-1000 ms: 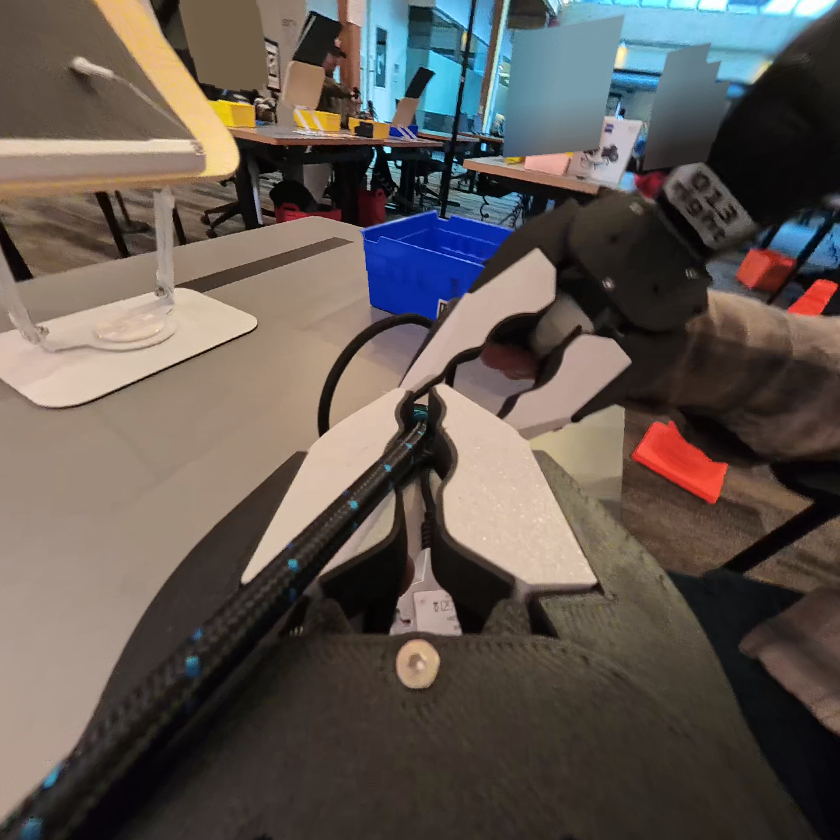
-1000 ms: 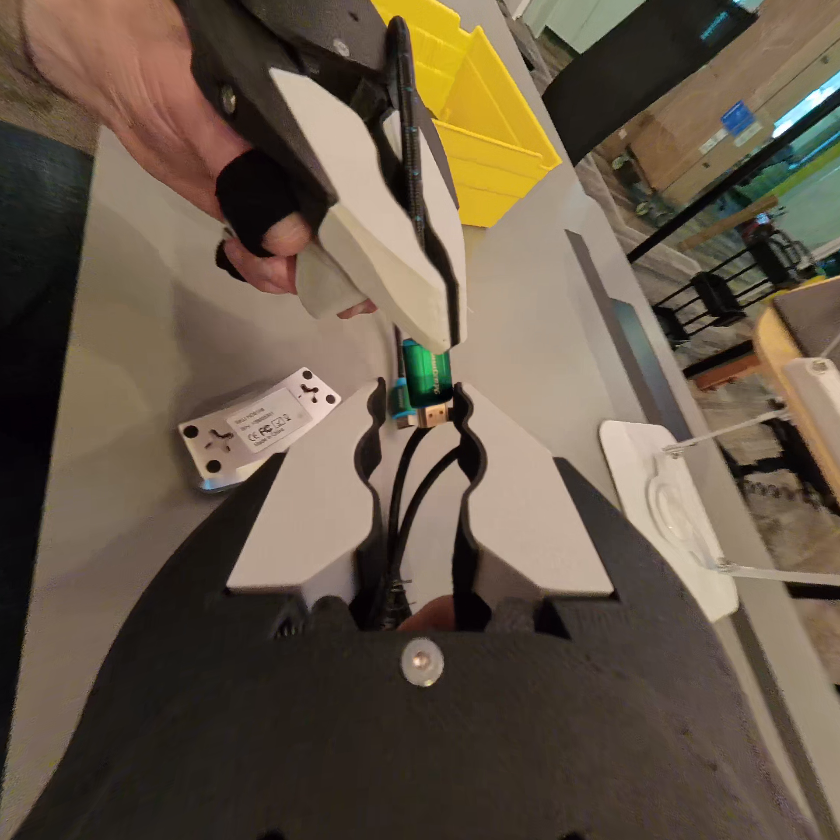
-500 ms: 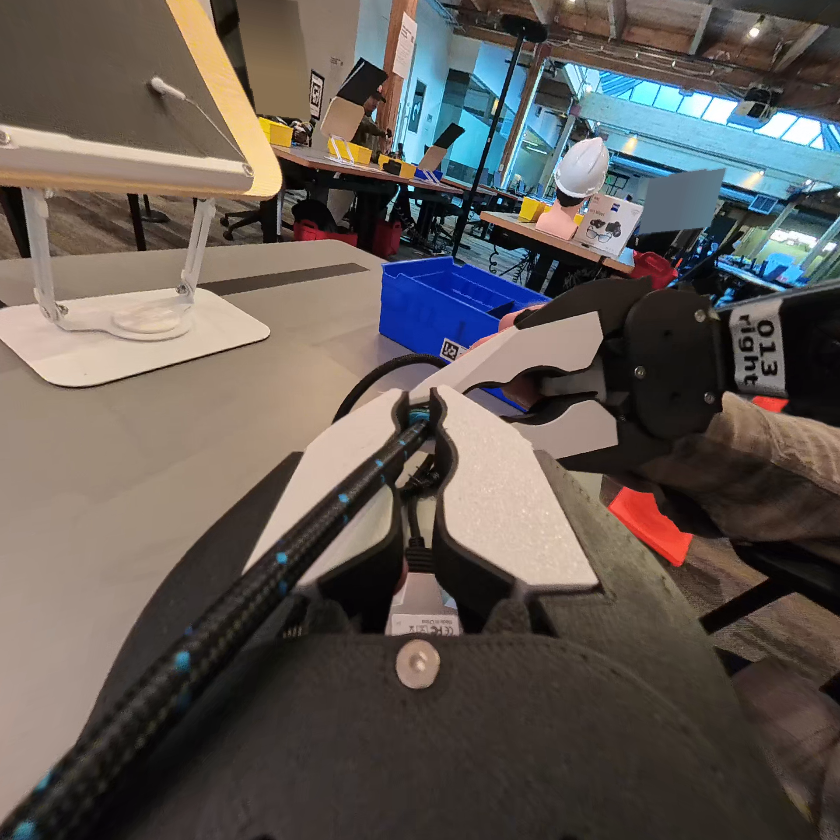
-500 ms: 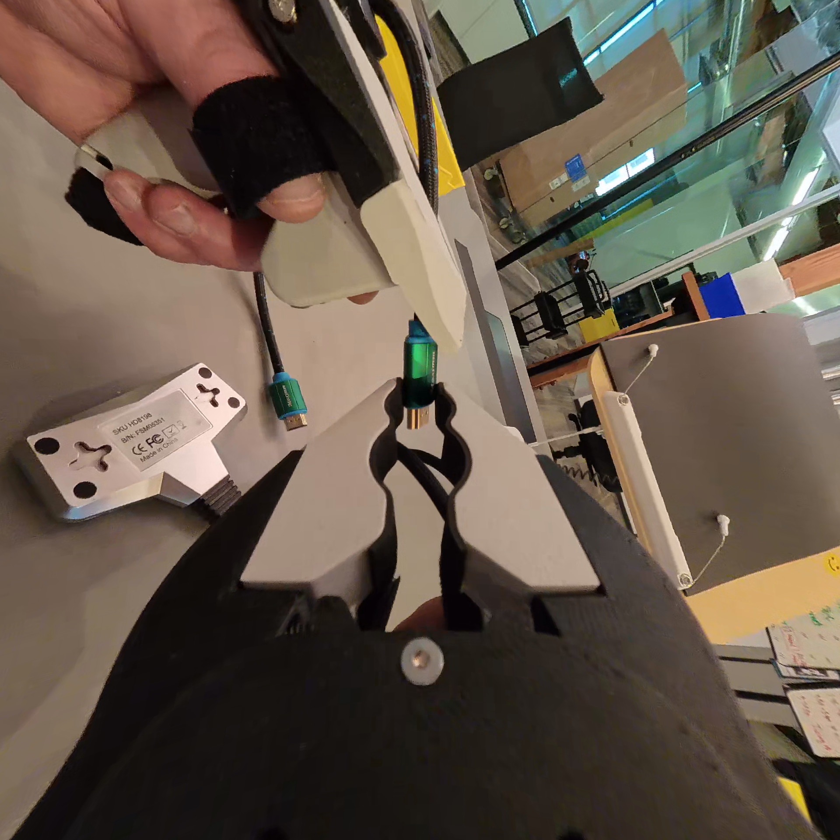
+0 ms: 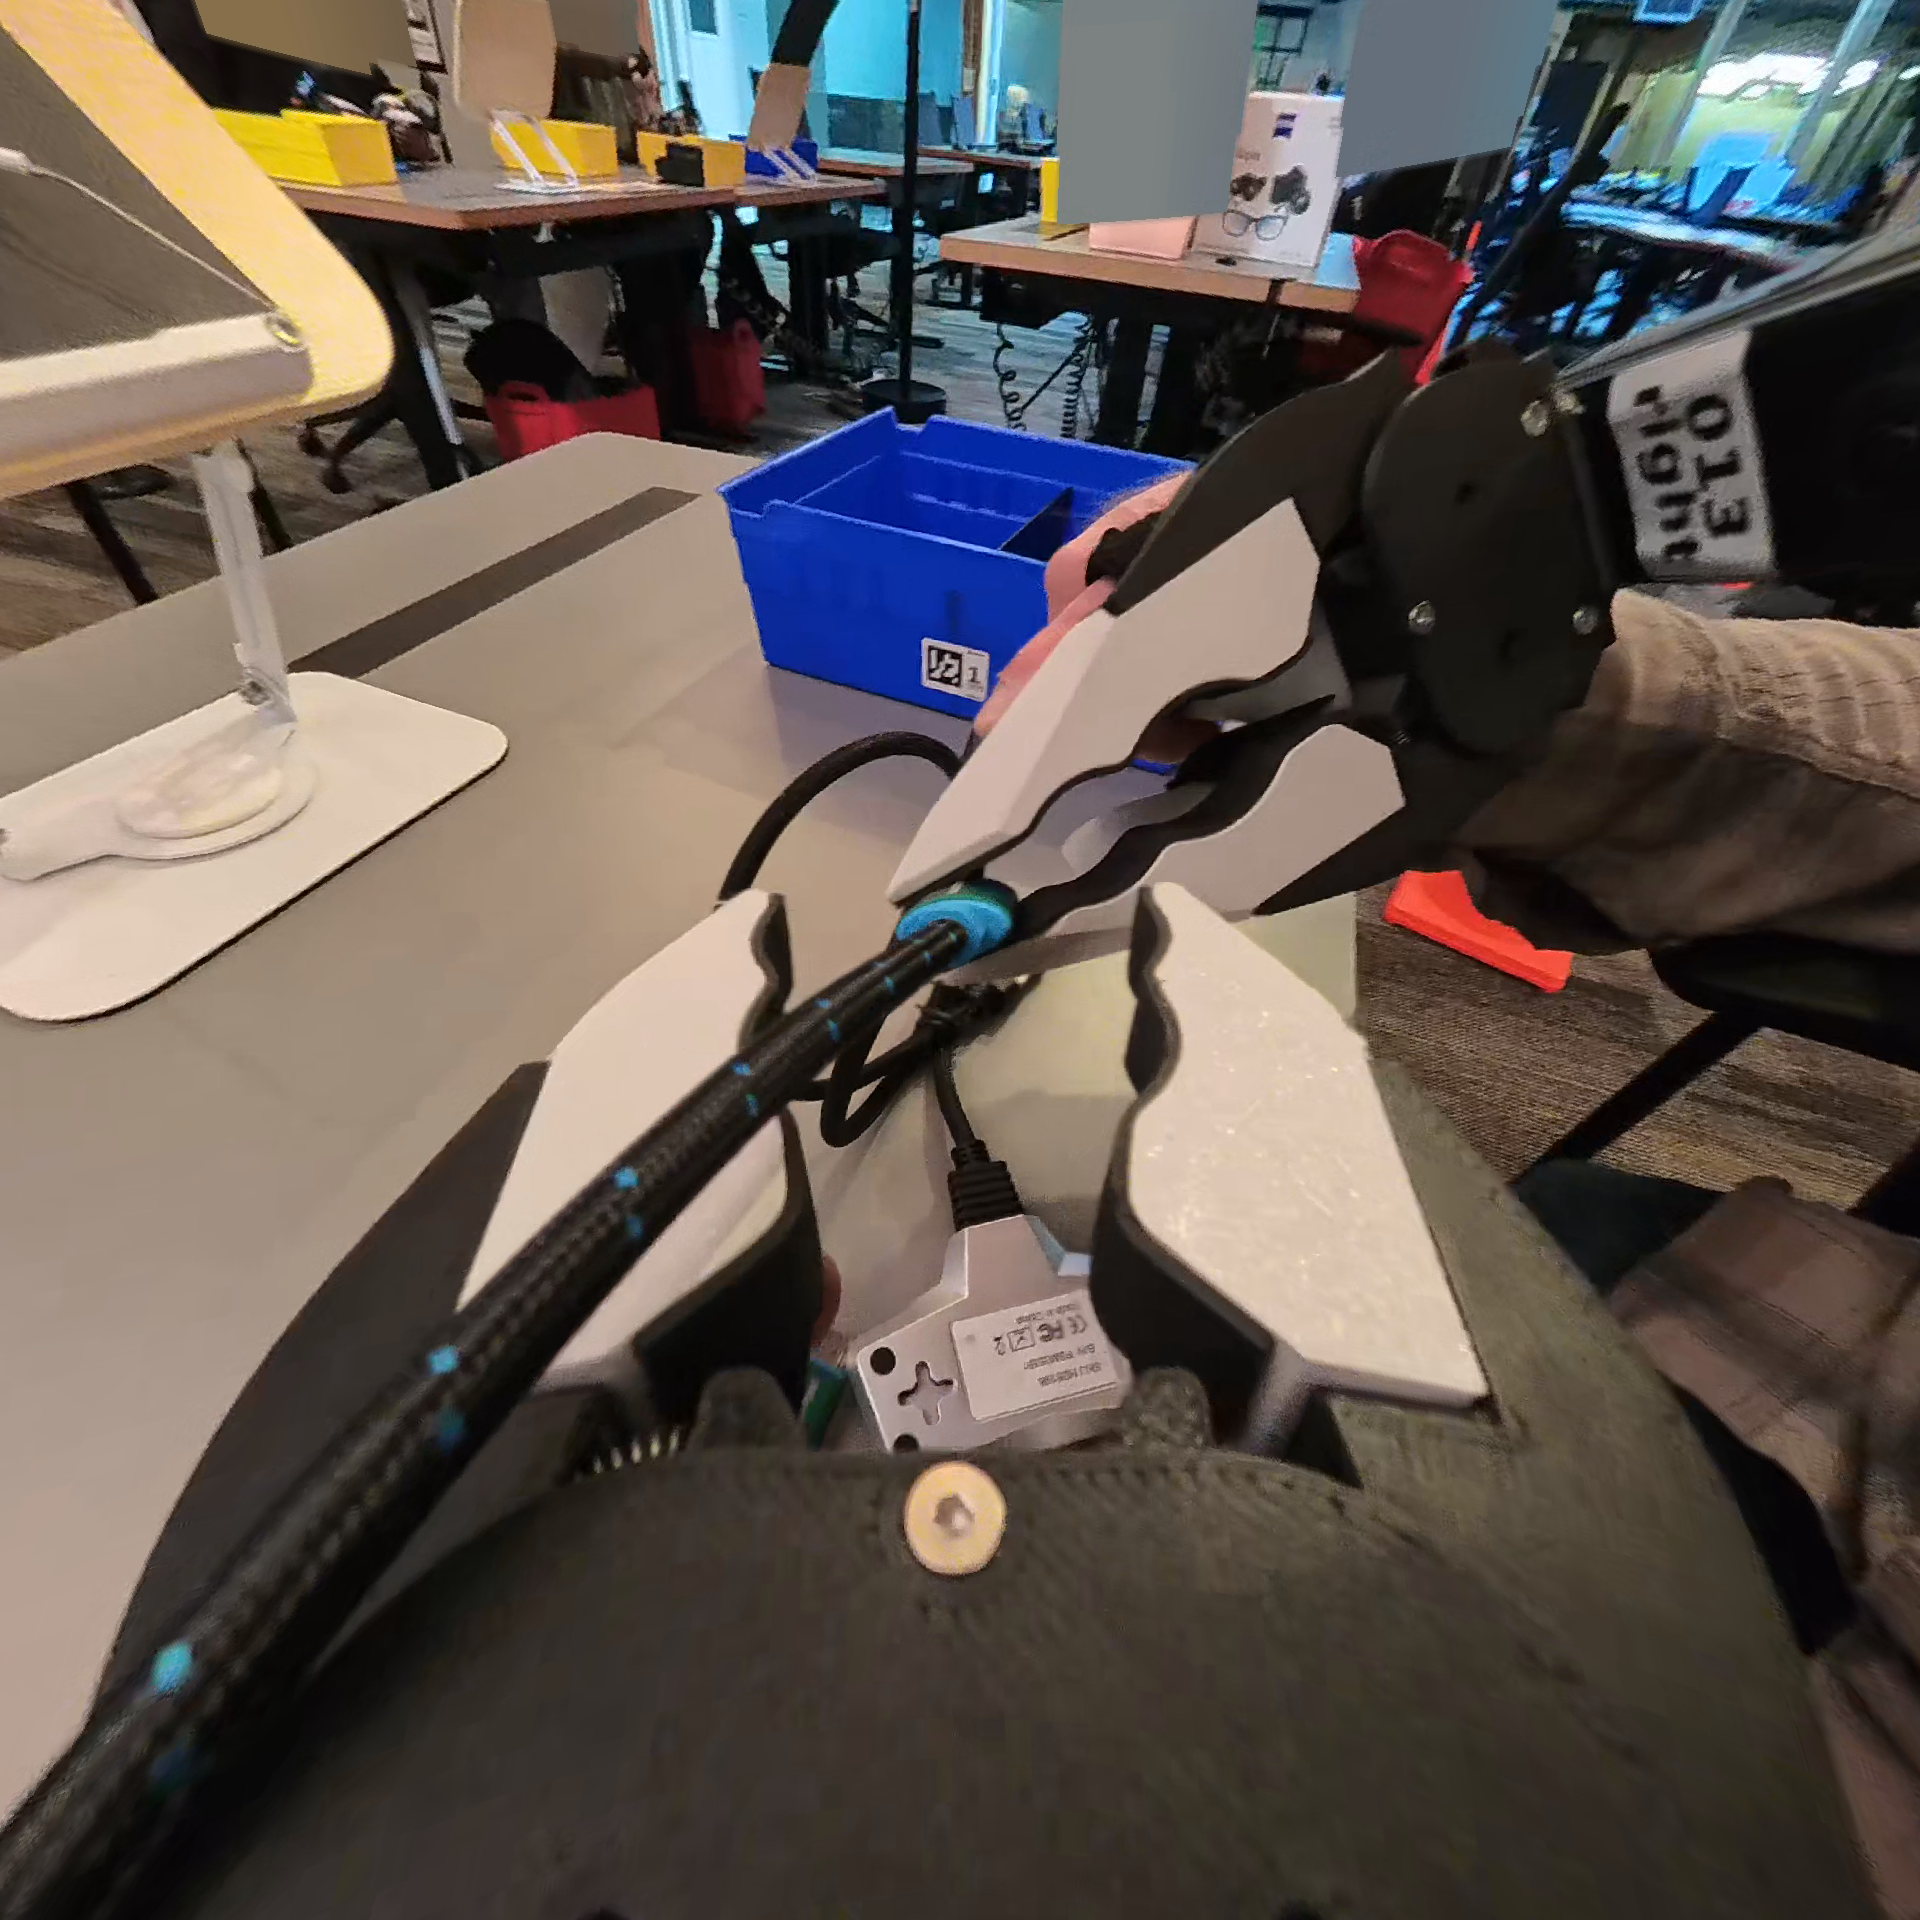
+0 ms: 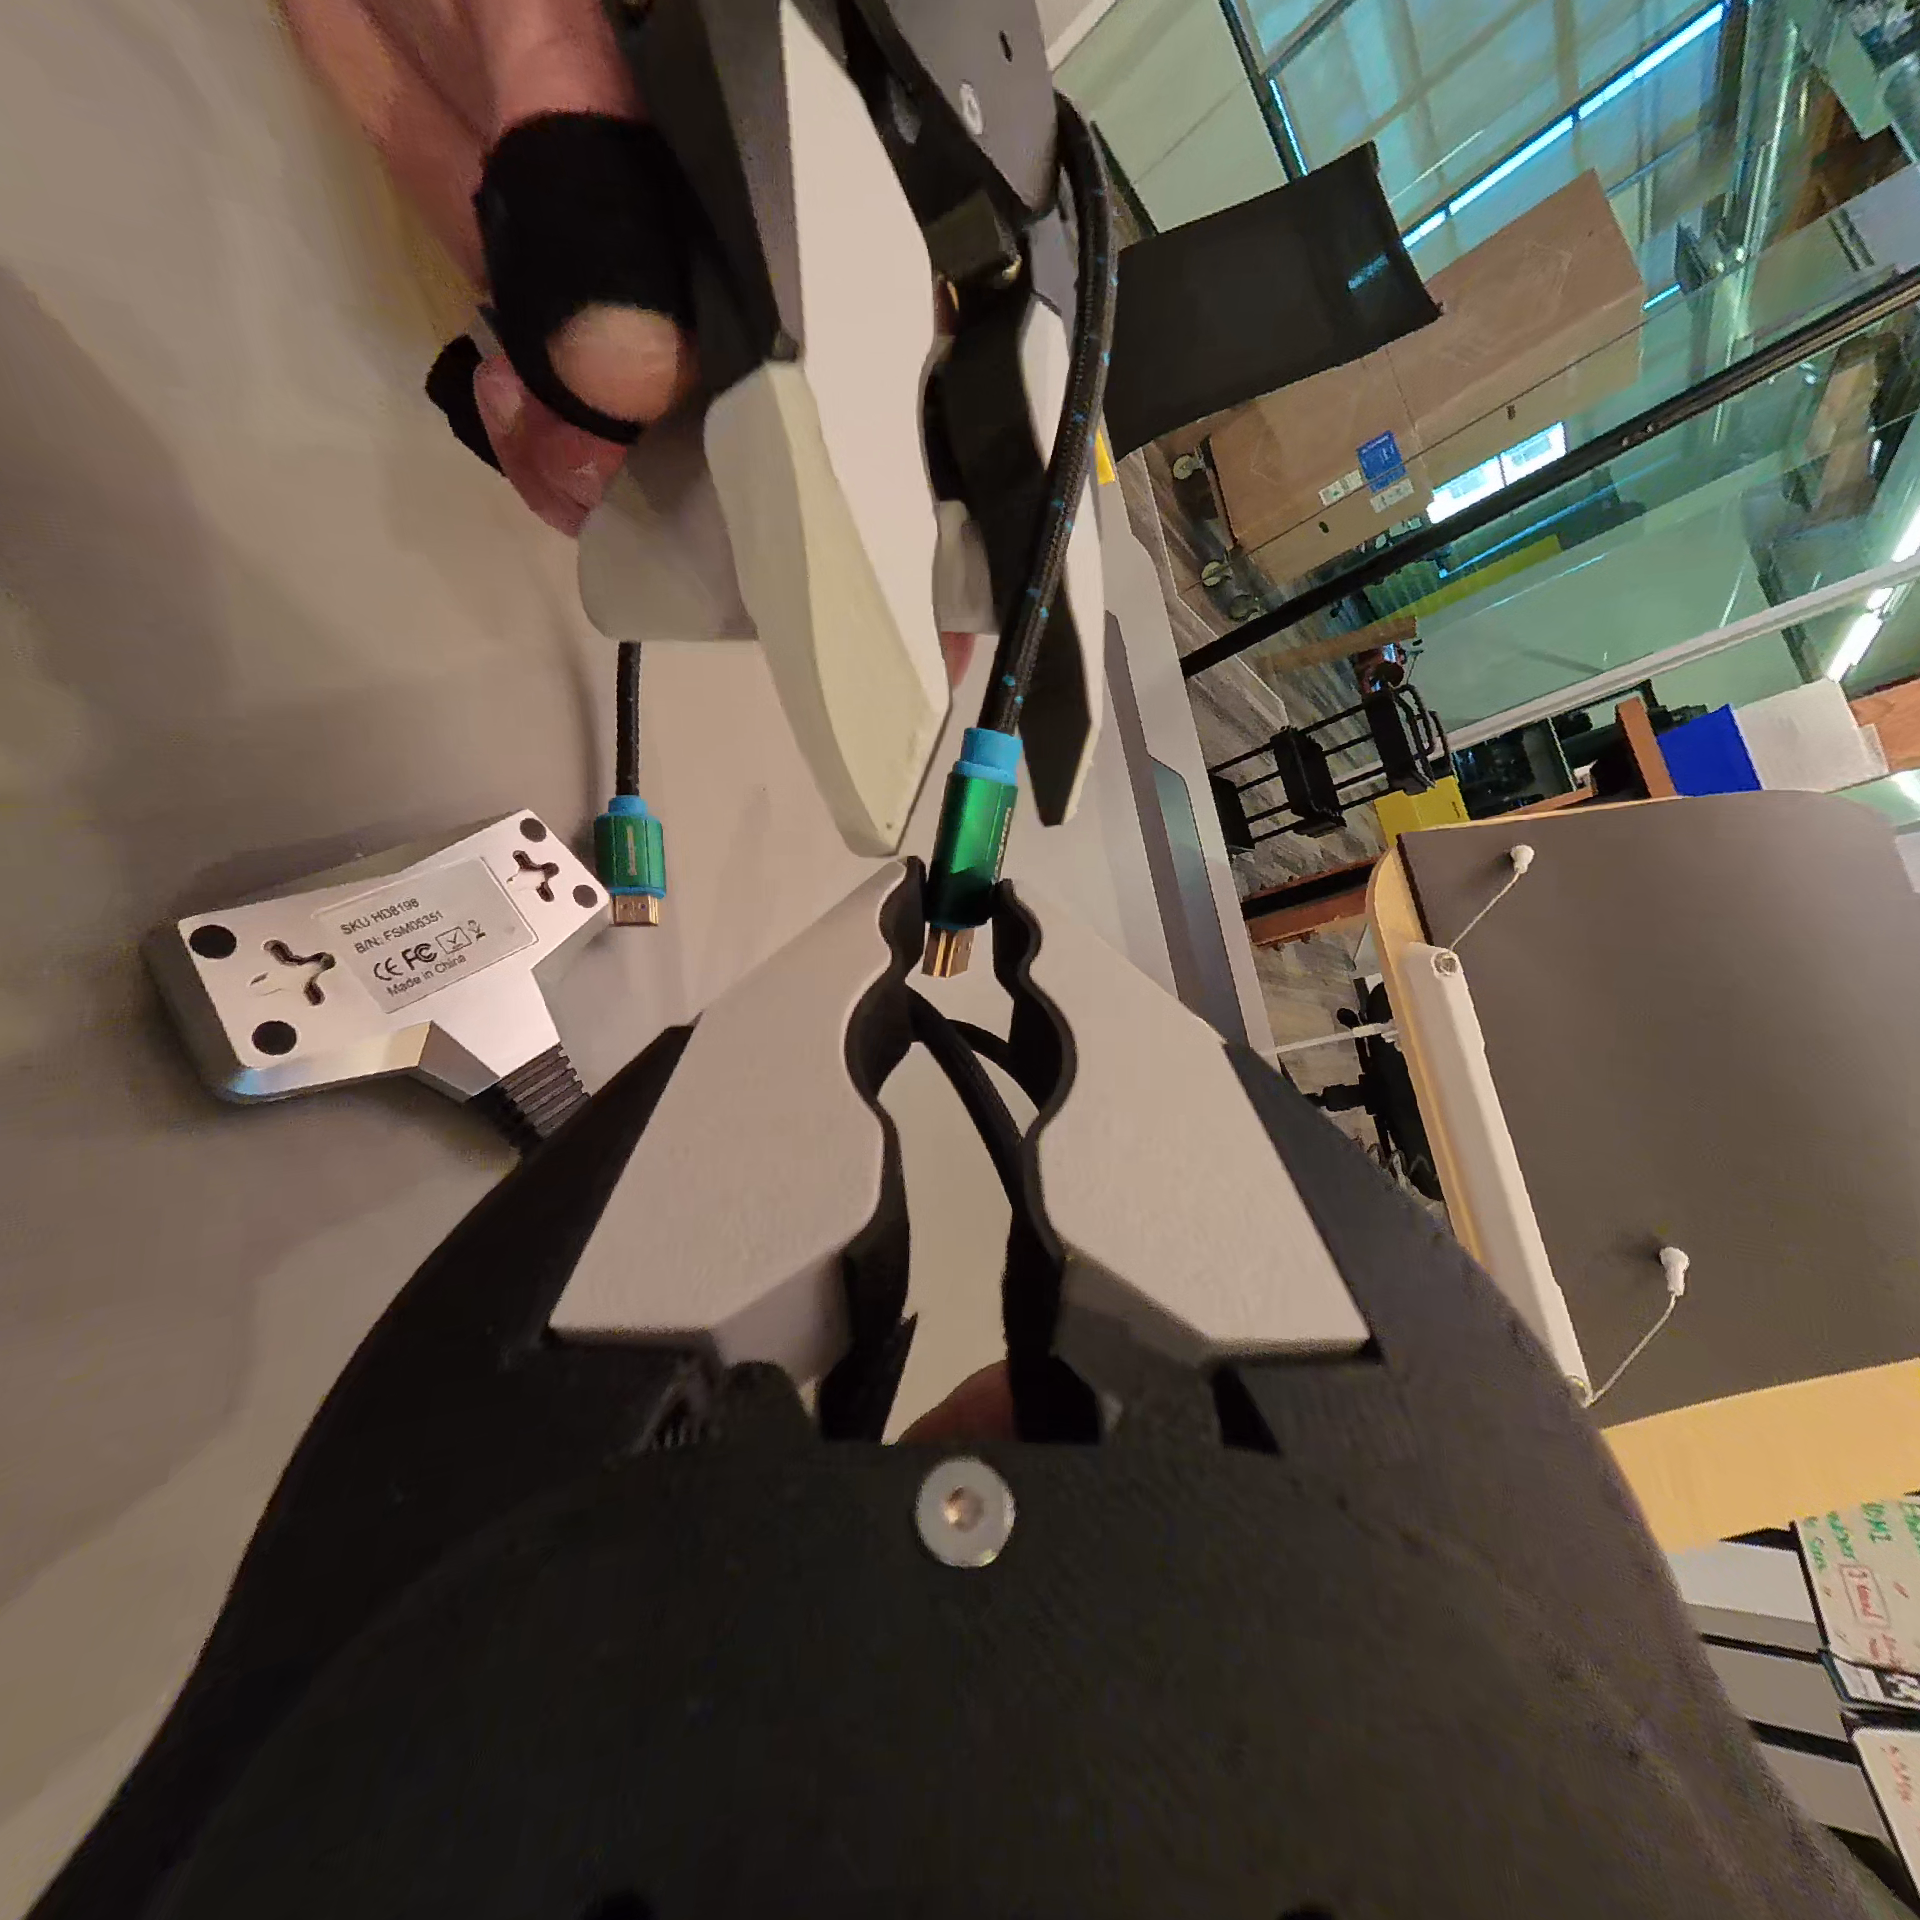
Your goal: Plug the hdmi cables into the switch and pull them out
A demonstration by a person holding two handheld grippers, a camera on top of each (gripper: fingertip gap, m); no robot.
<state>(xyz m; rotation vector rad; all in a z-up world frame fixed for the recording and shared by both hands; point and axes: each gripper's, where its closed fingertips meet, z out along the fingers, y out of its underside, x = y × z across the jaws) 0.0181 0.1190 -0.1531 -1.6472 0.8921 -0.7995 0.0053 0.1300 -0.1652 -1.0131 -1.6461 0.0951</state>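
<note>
My right gripper (image 6: pixel 956 894) is shut on the green HDMI plug (image 6: pixel 971 831) of a black braided cable (image 5: pixel 644 1174) and holds it above the grey table (image 5: pixel 364 1039). My left gripper (image 5: pixel 956 914) is open; the cable lies across its left finger (image 5: pixel 665 1091). The right gripper (image 5: pixel 966 899) meets it tip to tip. The silver switch (image 5: pixel 987 1340) lies on the table with its label side up, below the left gripper's open jaws. It also shows in the right wrist view (image 6: pixel 384 966). A second green plug (image 6: pixel 629 852) lies on the table beside the switch, unplugged.
A blue bin (image 5: pixel 883 582) stands at the table's far edge. A white stand base (image 5: pixel 260 810) with a tilted board is at the left. The switch's own thin black lead (image 5: pixel 883 1070) loops on the table. The table edge is at the right, with orange pieces (image 5: pixel 1475 925) on the floor. The grippers are tip to tip, or close to it. My right gripper's tips are some 12 cm from the silver switch (image 5: pixel 987 1340). It turns up in the right wrist view (image 6: pixel 481 927) as well.
My left gripper has opened and let go of the braided cable, which now rests over its left finger. My right gripper stays shut on the green plug.
</note>
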